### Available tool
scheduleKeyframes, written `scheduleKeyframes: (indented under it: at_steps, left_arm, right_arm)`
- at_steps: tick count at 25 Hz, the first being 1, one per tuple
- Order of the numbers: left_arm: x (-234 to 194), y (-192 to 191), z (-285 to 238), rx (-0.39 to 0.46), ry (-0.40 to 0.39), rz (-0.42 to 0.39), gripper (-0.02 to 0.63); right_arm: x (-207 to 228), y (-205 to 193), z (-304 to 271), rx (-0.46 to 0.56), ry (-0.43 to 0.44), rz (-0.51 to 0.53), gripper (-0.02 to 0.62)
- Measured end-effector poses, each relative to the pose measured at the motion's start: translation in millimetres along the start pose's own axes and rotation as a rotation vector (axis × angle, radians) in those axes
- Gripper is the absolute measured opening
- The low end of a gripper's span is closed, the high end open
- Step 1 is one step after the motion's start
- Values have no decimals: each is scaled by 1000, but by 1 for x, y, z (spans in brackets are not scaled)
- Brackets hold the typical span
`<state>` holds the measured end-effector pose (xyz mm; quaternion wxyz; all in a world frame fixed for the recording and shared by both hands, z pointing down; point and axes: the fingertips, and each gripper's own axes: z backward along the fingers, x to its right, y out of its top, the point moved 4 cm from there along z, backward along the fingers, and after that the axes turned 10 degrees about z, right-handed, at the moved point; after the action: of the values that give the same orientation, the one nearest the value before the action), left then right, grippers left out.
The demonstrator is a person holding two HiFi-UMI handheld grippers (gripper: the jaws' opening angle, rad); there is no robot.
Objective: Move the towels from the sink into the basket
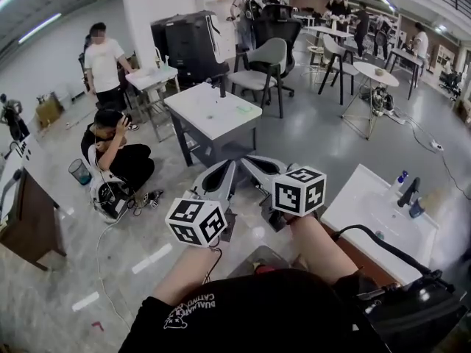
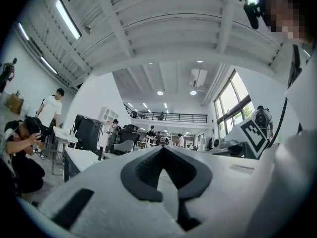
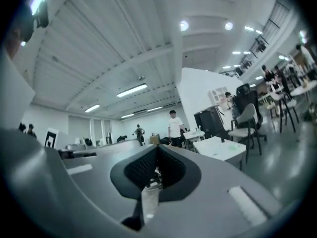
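A person's two forearms reach forward at chest height, each hand holding a white tool with a marker cube. The white sink, with a dark faucet at its back edge, stands low down at the person's right. Both tools are held well up and to the left of the sink, pointing level out into a large open workroom and away from the basin. The left tongs sit farther from the sink, and the right tongs sit nearer to it, with the two tips close beside each other. In the left gripper view the dark pads of the left tongs meet at their tips with nothing between them. In the right gripper view the right tongs are likewise pressed together and empty. The towels cannot be made out in the sink's basin from the head view, and neither gripper view looks toward it. Beyond the tongs, farther left of the sink, stands a white surface with a grey chair behind it. A person in black crouches on the floor well left of the sink, and a person in a white shirt stands beyond them.
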<state>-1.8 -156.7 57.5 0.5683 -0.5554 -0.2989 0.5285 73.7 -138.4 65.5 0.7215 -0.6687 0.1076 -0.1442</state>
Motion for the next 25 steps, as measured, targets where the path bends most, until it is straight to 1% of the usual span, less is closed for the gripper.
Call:
scheduleKeyframes:
  at_steps: [2,4,8,11,15,20,25]
  left_arm:
    - [9,12,-2,17,-8,-20,5]
    - [15,21,-4,29,-11,-40,4]
    - [21,35,-10,25,-13,-67,4]
    - [21,39,-17,33,-8,-68,5]
    - [20,38,-27,37,-6,-54,5]
    - [22,32,-33,21,-10,-39,4]
    - [18,28,-42,8,-22,-29,5]
  right_arm:
    - [-9,13,2,-25,6,118,5]
    - [-12,22,3,-26,1,170,5]
    - [-4,37,4,-16,-21,142,5]
    - [12,41,8,-27,-47,115,5]
    - [31,40,20,-25,-84,75,5]
    - [44,31,32,-62,-138,75,5]
    - [54,24,33,-78,-161,64,5]
